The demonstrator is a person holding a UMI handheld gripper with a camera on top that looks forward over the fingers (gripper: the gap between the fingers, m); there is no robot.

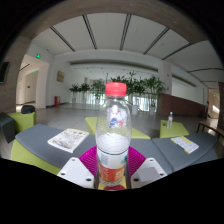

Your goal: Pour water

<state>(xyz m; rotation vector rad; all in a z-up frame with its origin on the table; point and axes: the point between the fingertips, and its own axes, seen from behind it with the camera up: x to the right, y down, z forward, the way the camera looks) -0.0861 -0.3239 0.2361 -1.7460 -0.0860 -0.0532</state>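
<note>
A clear plastic water bottle (113, 135) with a red cap and a pale label stands upright between my fingers, about half full of water. My gripper (112, 163) is shut on the bottle's lower body, with the magenta pads (88, 160) pressing on both sides. The bottle is held up in front of the camera, above the table. No cup or other vessel shows in view.
A grey and lime-green table (40, 140) lies below and beyond the fingers. An open magazine (68, 139) lies on it at the left and papers (185, 144) at the right. Potted plants (130, 88) stand far back in a large hall.
</note>
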